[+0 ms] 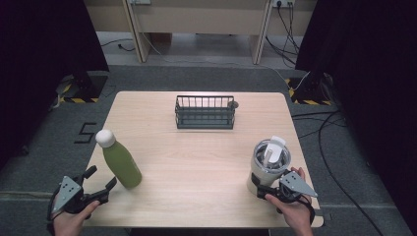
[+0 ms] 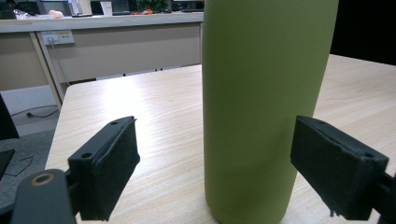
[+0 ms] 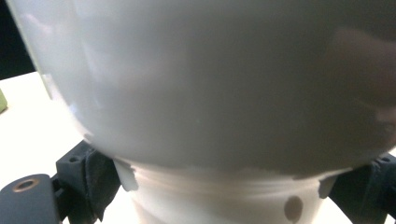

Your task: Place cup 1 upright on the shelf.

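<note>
My right tongs [image 1: 260, 189] clasp the lidded tumbler's [image 1: 268, 162] base near the worktop's [image 1: 196, 167] right edge; my left tongs [image 1: 101, 184] gape wide beside the green bottle [image 1: 121, 161]; the wire basket [image 1: 204, 112] stands empty.

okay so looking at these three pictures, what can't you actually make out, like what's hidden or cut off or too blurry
- Green bottle: the left tool view's top edge cuts off its cap and shoulder.
- White tumbler: so close in the right tool view that it blurs; whether the right tool presses its base is unclear.
- Tumbler's contents: hidden by its lid in the high view.
- Small object behind the wire basket: too small to identify in the high view.
</note>
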`<state>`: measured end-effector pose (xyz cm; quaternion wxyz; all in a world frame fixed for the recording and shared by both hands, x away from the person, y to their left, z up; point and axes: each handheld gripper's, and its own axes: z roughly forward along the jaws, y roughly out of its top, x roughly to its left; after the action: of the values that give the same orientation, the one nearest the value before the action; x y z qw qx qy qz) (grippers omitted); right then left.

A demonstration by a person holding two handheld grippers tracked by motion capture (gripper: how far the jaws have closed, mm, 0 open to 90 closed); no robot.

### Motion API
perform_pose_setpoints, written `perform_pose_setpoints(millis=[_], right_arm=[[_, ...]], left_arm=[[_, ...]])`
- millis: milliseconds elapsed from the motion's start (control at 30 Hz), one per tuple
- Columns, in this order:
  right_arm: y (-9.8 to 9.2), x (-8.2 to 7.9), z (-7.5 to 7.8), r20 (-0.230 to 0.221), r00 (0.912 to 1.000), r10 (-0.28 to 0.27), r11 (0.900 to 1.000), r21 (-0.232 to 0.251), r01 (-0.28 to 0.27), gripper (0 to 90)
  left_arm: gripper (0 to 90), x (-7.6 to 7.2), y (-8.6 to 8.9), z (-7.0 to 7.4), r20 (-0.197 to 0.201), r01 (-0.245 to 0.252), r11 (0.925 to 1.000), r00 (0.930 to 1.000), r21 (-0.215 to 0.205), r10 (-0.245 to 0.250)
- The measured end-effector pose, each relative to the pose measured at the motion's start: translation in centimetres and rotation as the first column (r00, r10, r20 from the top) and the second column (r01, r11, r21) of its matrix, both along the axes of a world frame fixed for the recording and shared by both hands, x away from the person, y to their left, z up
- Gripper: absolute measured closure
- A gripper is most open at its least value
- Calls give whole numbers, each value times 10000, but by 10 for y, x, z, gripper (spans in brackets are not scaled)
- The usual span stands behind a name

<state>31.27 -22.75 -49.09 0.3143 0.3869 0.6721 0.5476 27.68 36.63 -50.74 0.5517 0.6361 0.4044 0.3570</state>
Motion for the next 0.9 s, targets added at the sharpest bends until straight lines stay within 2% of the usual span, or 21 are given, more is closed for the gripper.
perform_pose_setpoints(millis=[167,233,900], right_arm=[[1,1,2,-188,9998,56,9998,183,-52,103],[3,0,4,-184,9998,88,9999,107,-86,103],[8,17,27,105,9999,-18,10000,19,18,103]], left_arm=[[142,0,1,0,-10,-29,10000,10000,-55,29],[142,0,1,0,-12,-41,10000,10000,-63,41],[142,0,1,0,-26,-62,10000,10000,-70,61]])
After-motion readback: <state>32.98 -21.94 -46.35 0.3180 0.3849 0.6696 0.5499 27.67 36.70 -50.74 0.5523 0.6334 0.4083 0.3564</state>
